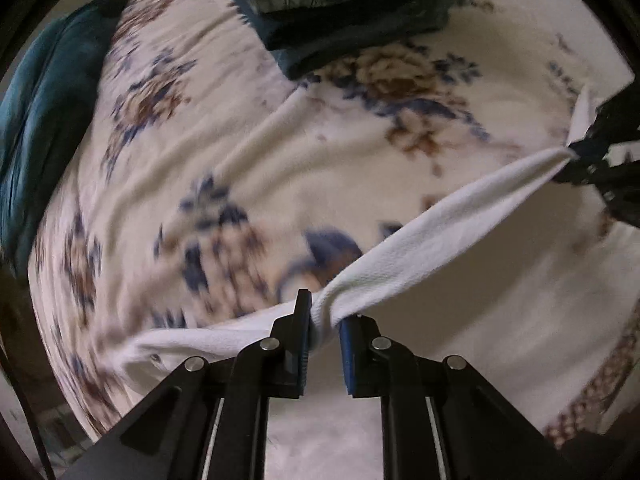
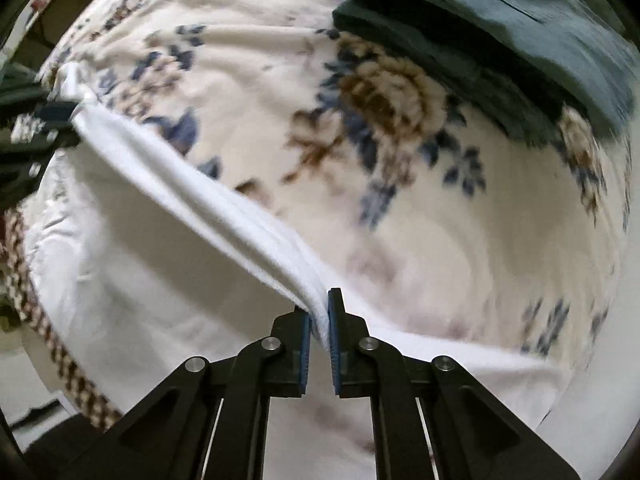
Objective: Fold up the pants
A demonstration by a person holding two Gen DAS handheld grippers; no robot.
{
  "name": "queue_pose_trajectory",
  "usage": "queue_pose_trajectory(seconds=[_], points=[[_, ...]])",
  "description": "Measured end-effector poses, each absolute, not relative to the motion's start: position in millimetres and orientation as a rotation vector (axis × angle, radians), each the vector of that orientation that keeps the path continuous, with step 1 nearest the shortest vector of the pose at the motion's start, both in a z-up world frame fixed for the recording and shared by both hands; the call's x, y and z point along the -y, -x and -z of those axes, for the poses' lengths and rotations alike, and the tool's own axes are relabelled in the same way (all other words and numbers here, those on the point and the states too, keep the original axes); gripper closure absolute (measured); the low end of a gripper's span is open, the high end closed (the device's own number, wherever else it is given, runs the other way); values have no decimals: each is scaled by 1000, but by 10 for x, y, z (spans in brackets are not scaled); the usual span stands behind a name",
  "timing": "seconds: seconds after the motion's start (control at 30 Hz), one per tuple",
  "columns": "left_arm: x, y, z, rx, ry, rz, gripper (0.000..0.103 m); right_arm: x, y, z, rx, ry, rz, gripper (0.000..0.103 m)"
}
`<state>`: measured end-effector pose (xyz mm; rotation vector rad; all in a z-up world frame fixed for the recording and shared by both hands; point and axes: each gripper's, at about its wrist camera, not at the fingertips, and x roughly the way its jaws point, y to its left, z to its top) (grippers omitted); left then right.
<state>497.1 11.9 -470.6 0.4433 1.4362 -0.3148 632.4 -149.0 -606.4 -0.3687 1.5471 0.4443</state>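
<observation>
White pants (image 1: 432, 232) are stretched taut in the air between my two grippers, above a floral blanket (image 1: 224, 152). My left gripper (image 1: 325, 320) is shut on one end of the pants' top edge. My right gripper (image 2: 319, 312) is shut on the other end of the white pants (image 2: 188, 184). Each gripper shows in the other's view: the right one at the far right (image 1: 600, 152), the left one at the far left (image 2: 44, 120). The rest of the pants hangs down below the edge, partly hidden by the fingers.
A pile of dark green and blue-grey clothes (image 1: 352, 20) lies at the far side of the blanket, also in the right wrist view (image 2: 500, 36). A teal cushion (image 1: 48, 120) lies at the left. A brown patterned border (image 2: 44, 316) runs along the blanket's edge.
</observation>
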Motion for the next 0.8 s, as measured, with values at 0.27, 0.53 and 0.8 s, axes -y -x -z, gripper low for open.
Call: queue_pose_trajectory(seconds=[0.27, 0.53, 0.8], points=[[-343, -3714, 5065, -1649, -157, 193, 92, 1573, -4537, 5653, -1665, 272, -452, 94], [-461, -3206, 5695, -1777, 66, 6, 88, 1519, -3847, 6378, -1840, 220, -387, 86], [-206, -3161, 5154, -1691, 102, -107, 12, 1624, -4031, 5851, -1821, 32, -320, 7]])
